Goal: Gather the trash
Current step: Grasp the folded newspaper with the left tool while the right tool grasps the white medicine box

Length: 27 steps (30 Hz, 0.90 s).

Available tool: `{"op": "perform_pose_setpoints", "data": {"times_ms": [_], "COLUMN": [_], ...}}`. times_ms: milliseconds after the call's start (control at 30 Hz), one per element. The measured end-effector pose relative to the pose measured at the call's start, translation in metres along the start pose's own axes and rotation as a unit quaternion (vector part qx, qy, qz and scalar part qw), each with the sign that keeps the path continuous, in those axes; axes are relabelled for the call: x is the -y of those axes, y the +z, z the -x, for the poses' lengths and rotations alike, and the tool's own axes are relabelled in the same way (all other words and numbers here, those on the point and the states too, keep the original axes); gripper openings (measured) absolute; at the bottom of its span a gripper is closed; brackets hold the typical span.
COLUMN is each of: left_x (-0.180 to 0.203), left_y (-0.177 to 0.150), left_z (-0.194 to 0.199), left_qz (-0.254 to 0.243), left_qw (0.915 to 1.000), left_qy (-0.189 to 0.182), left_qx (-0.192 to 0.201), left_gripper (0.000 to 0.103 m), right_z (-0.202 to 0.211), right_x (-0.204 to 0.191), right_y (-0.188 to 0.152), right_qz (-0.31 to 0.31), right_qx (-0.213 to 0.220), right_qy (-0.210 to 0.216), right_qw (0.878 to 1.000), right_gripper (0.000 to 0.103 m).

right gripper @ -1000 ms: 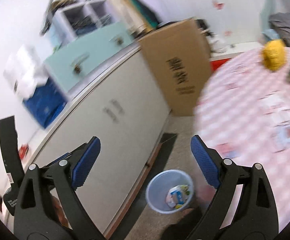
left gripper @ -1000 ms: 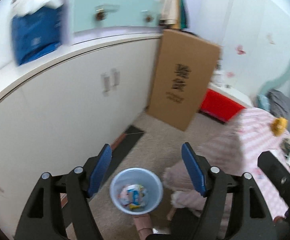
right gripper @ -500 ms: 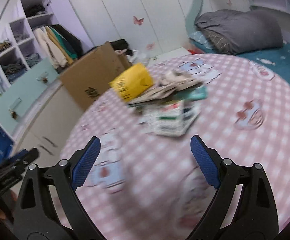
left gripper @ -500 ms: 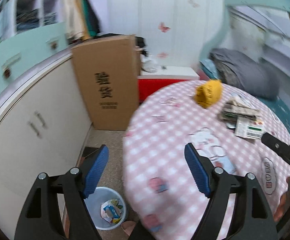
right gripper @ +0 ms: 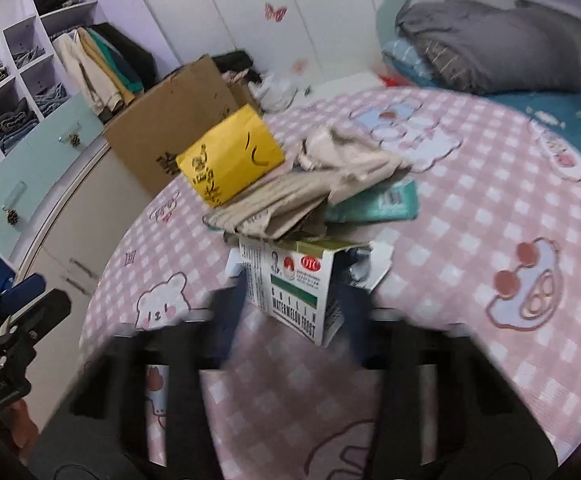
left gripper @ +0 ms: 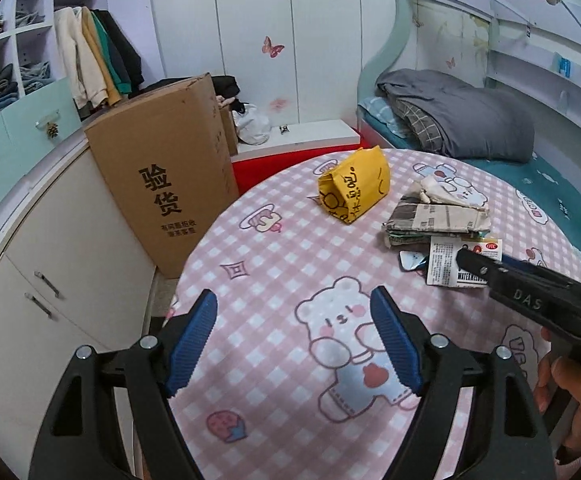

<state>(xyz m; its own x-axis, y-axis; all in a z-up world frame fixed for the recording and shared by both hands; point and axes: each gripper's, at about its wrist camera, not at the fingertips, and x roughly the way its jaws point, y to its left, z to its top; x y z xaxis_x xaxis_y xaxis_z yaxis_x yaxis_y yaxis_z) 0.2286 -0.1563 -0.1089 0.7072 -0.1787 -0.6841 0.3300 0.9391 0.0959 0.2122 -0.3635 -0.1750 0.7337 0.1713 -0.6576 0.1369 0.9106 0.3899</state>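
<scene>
The right gripper [right gripper: 296,300] has just been closed around the flattened medicine carton [right gripper: 294,292] at the near edge of the counter [right gripper: 490,208]; contact is blurred. Beyond it lie folded paper trash [right gripper: 290,196] and a yellow bag [right gripper: 230,160]. The left gripper [left gripper: 292,344] is spread, empty.

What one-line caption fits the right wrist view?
Right gripper, jaws just closing around a white printed carton beside a yellow paper bag on the pink checked tablecloth.

a home bedroom: bed [left gripper: 470,120] with grey duvet, open wardrobe shelves [left gripper: 6,60], butterfly wall stickers [left gripper: 272,47]
</scene>
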Motion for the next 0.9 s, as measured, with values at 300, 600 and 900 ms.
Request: {"op": "perform_pose_setpoints", "data": {"times_ms": [300,600,900], "left_x": [0.046,0.124,0.168], "left_y": [0.007,0.008,0.013], "left_z": [-0.019,-0.043,-0.061], "left_qz": [-0.068,-0.214,-0.310], "left_qw": [0.9969,0.9747,0.9471], "left_qy": [-0.037,-0.044,-0.015], "left_qx": [0.014,0.047,0.081], "left_gripper": [0.077,0.077,0.076], "right_z": [0.043,0.061,0.063], "right_x": [0.009,0.042,0.054], "right_y": [-0.010,-0.013,-0.016], "right_qz": [0.011,-0.028,-0.048], "right_qx": [0.035,0.052,0.049], "right_qy": [0.016,-0.020,-0.017], "right_qw": [0.999,0.998,0.997], "right_gripper": [0.003,0.003,0.003]}}
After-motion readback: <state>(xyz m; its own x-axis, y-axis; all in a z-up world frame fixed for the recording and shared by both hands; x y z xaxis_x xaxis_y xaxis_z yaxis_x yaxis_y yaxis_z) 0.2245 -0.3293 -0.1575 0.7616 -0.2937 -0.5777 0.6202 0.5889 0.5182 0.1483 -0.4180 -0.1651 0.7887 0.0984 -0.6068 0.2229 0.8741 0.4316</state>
